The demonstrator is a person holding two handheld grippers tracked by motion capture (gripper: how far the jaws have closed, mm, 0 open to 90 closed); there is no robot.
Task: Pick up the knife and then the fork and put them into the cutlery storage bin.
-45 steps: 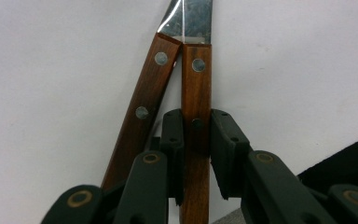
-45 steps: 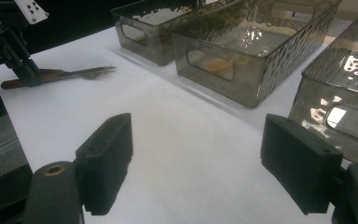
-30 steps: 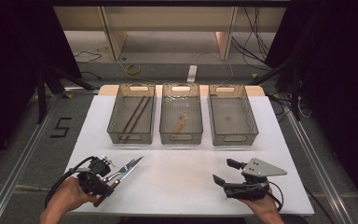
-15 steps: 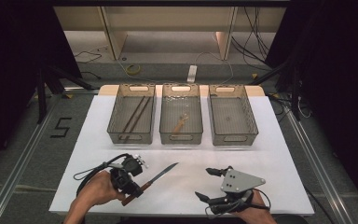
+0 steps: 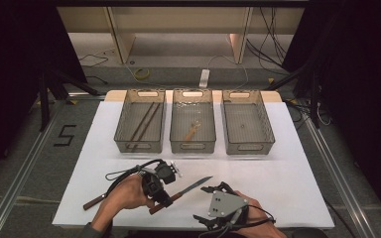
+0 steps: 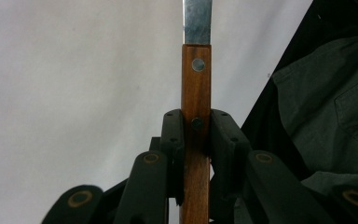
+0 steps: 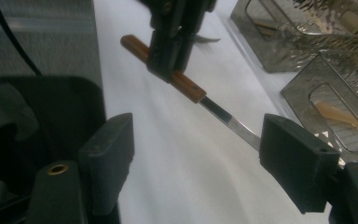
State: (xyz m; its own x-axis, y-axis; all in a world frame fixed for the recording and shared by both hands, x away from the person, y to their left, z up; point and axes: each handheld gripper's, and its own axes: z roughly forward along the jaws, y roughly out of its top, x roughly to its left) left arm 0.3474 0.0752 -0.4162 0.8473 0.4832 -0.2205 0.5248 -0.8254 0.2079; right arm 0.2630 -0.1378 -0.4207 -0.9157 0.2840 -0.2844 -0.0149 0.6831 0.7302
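A knife with a brown wooden handle (image 6: 196,74) and a steel blade (image 5: 196,185) is held a little above the white table top. My left gripper (image 5: 163,199) (image 6: 196,128) is shut on the handle, and the blade points right and away toward the baskets. To its right, my right gripper (image 5: 202,204) (image 7: 200,156) with its grey plate sits near the table's front edge. Its jaws stand open, with nothing between them, facing the knife (image 7: 186,87) and the left gripper (image 7: 170,44). The blade tip runs behind its right jaw in the right gripper view.
Three wire baskets stand in a row at the back: the left one (image 5: 120,130) holds brown sticks, the middle one (image 5: 174,130) a pale wooden utensil, the right one (image 5: 267,130) a small item. Another brown-handled utensil (image 5: 93,202) lies by the left forearm. The table's front edge is close.
The left hand has carried the knife rightward toward the table's middle. The right hand has moved left toward it, and the two grippers now sit close together.
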